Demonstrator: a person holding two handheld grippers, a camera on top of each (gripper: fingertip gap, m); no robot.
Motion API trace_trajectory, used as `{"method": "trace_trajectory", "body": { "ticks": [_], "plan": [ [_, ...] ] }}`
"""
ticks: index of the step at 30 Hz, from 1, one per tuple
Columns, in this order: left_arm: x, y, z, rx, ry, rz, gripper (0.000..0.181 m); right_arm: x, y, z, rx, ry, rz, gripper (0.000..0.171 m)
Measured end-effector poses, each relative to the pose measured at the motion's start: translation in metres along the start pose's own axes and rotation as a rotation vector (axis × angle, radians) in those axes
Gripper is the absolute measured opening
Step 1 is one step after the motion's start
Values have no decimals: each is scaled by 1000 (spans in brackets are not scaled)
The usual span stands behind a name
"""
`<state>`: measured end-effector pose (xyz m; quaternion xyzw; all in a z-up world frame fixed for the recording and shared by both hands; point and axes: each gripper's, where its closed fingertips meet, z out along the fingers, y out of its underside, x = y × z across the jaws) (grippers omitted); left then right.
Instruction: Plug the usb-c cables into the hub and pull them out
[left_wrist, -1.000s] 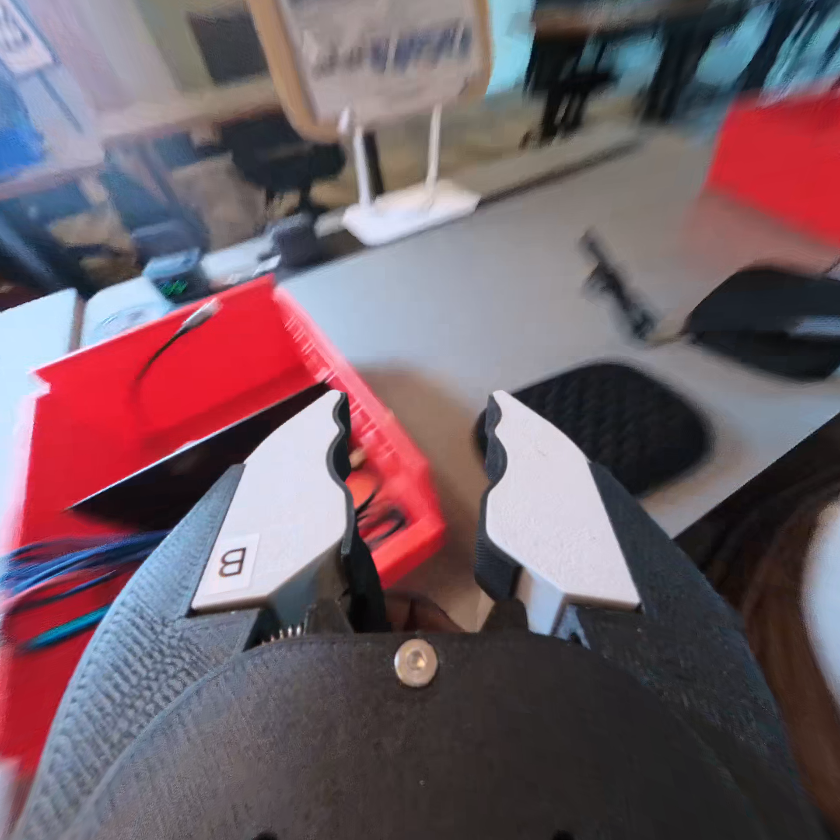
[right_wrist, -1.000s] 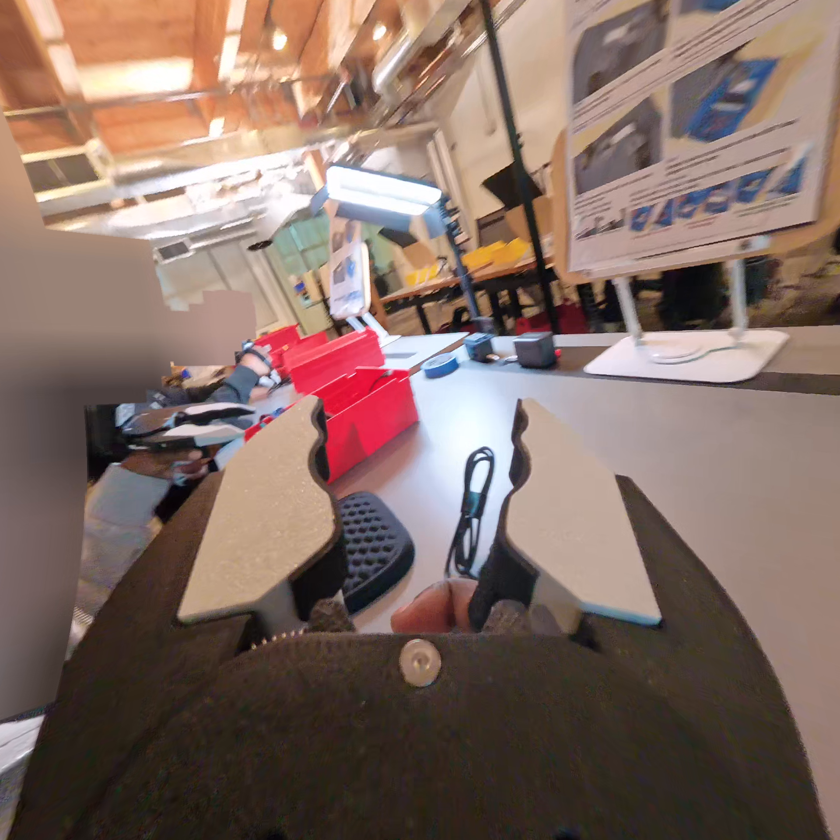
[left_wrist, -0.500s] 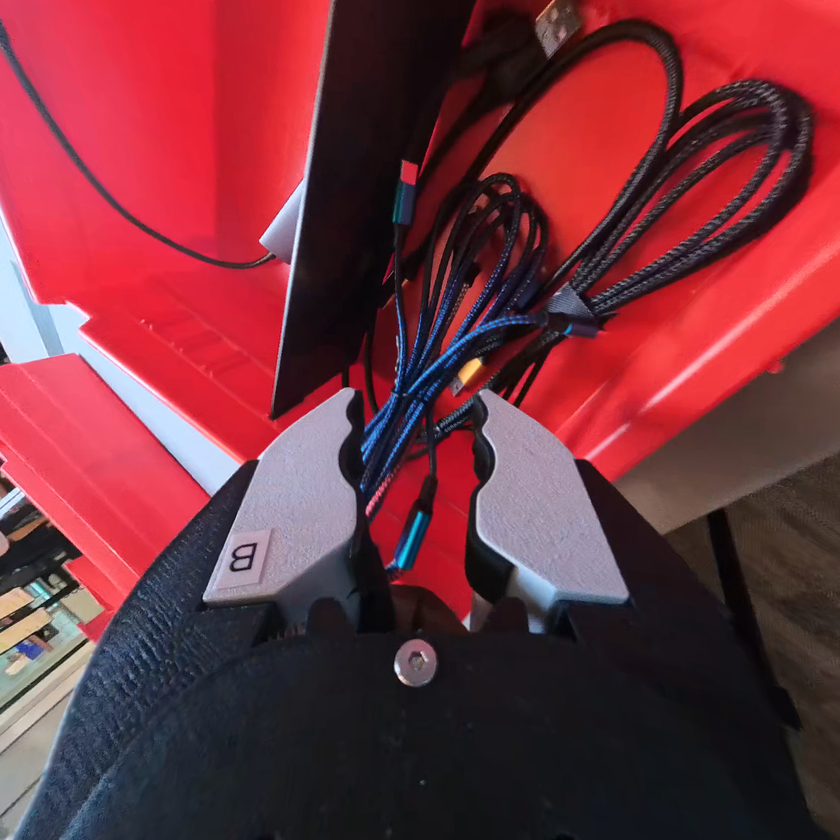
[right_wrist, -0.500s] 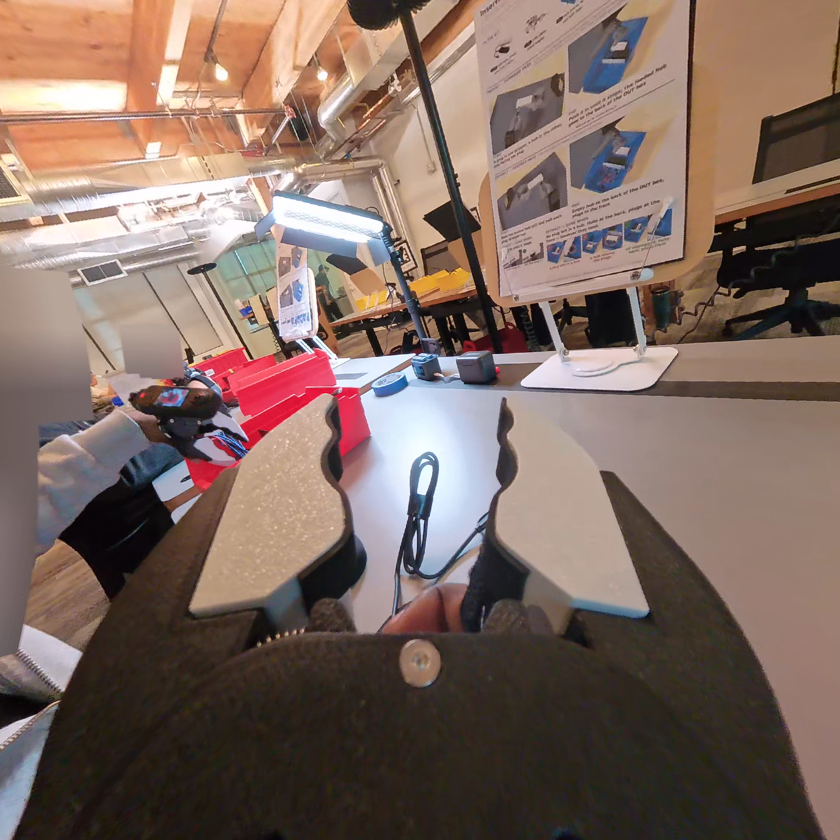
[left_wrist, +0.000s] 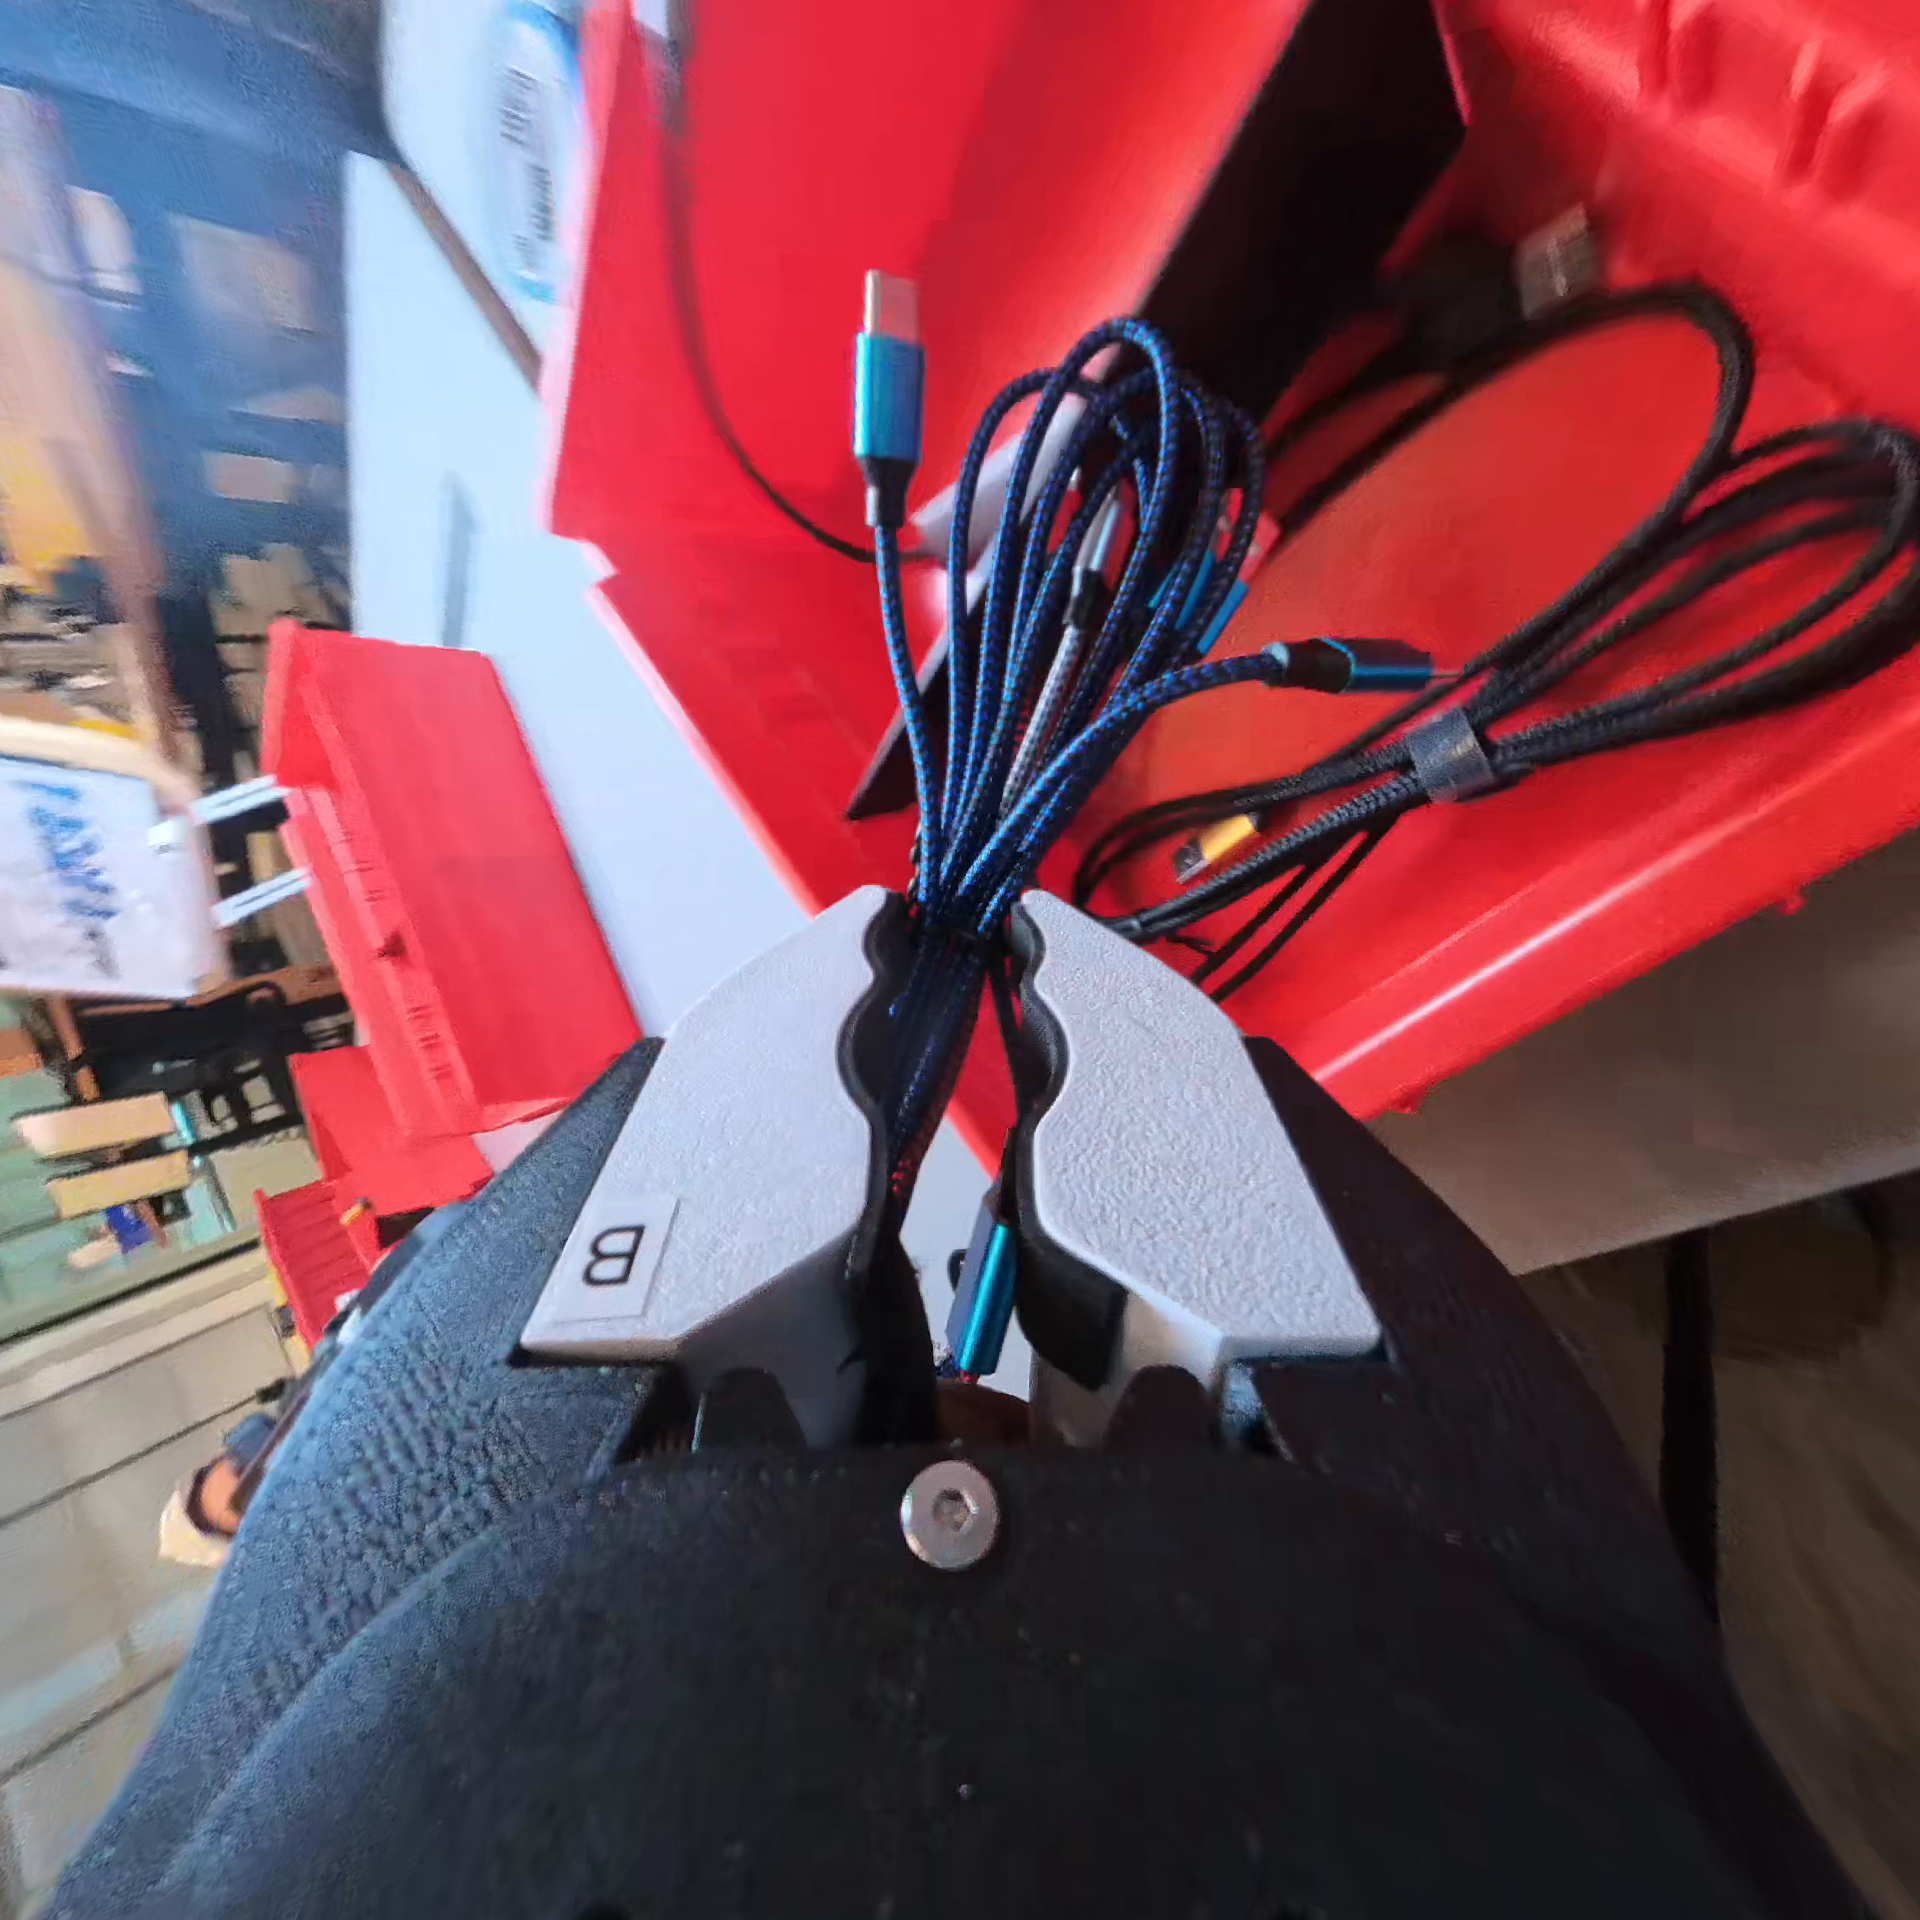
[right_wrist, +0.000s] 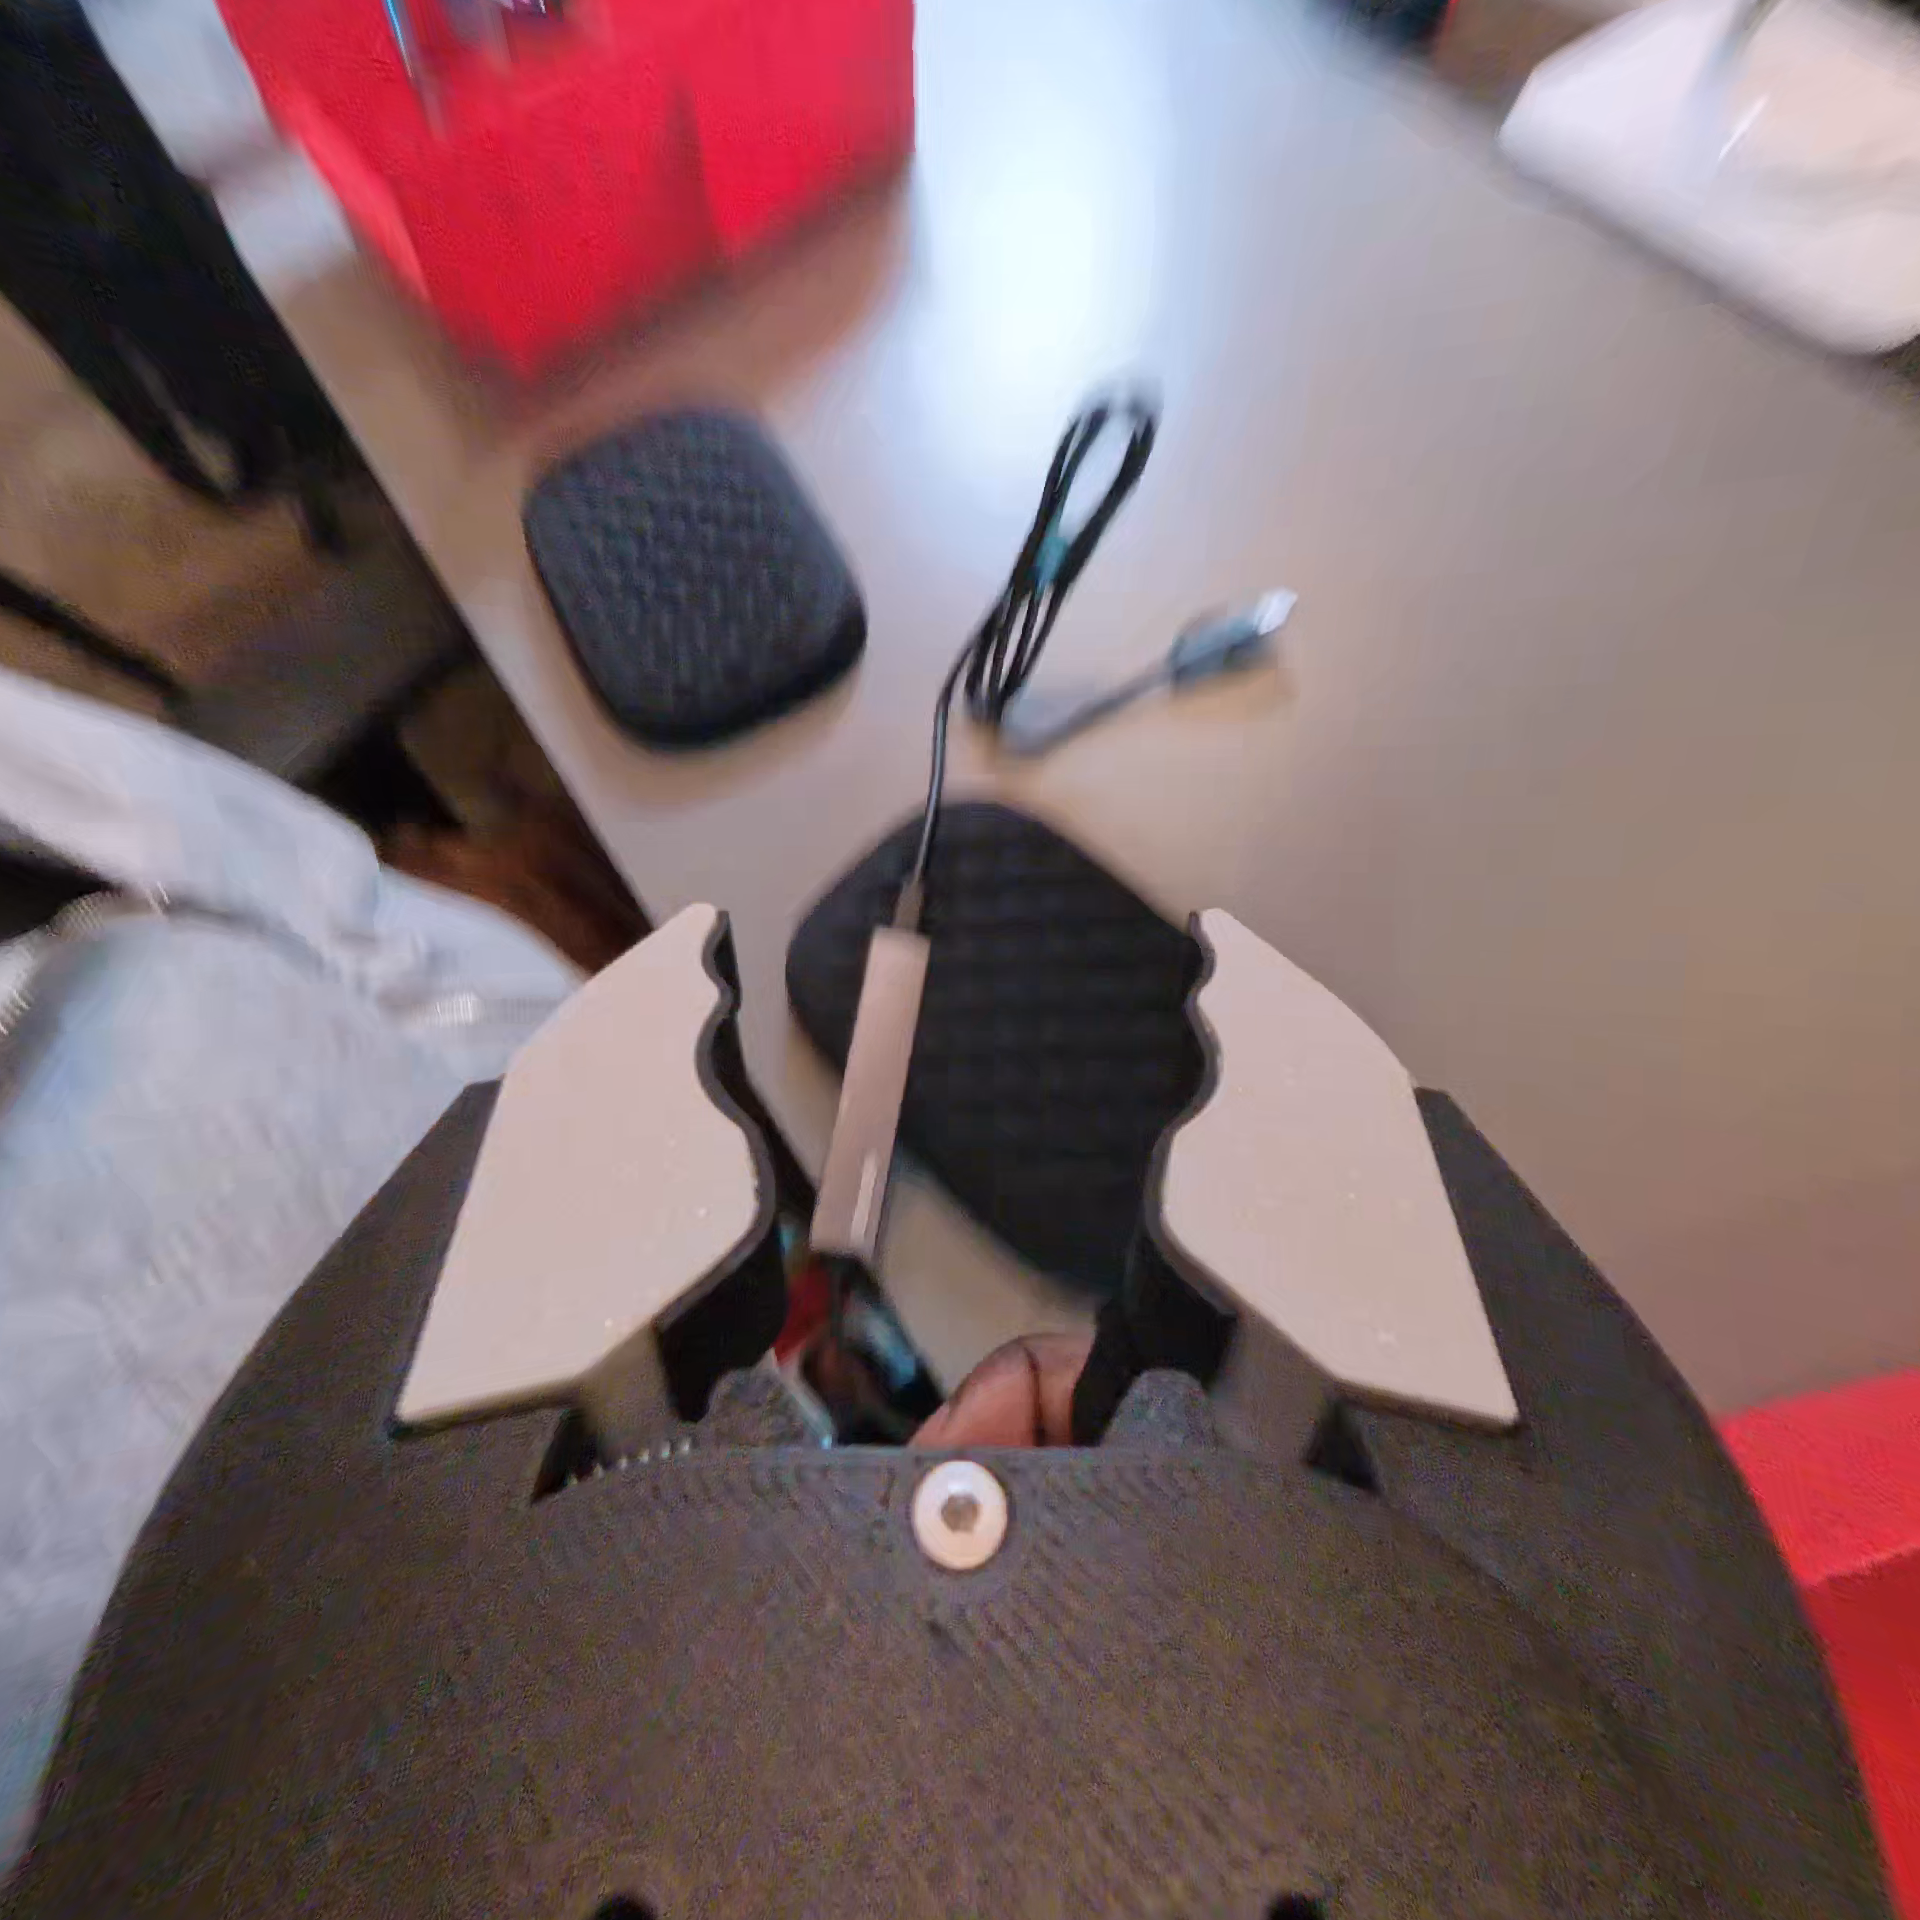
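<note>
The left tool (left_wrist: 951, 920) pinches the blue braided cable bundle (left_wrist: 997, 665) above the red plastic bin (left_wrist: 1558, 904); black tied cables (left_wrist: 1621, 717) lie inside. The right tool (right_wrist: 961, 940) gapes, empty, over the silver slim hub (right_wrist: 873, 1081).

Blue braided cables (left_wrist: 971, 665) bunched - clamped, hub (right_wrist: 868, 1081) on pad

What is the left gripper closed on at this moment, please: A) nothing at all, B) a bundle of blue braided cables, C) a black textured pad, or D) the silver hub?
B: in the left wrist view the left gripper has its fingers pinched together on the bundle of blue braided cables, whose loops and blue connectors fan out above the fingertips in front of the red bin.
</note>
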<state>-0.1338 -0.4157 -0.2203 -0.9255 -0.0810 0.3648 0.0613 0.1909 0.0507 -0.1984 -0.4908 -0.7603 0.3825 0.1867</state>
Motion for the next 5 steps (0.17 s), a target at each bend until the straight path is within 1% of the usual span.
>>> {"method": "trace_trajectory", "body": {
  "ticks": [1,3,5],
  "plan": [
    [-7,-3,-12,32,-45,-32,20,-8,21,7,-107,-10,-16,80],
    [-20,-10,-36,101,-155,-77,20,-26,61,16,-288,-53,-13,75],
    [-29,-20,-61,165,-254,-117,20,-37,92,22,-390,-72,0,65]
  ]
}}
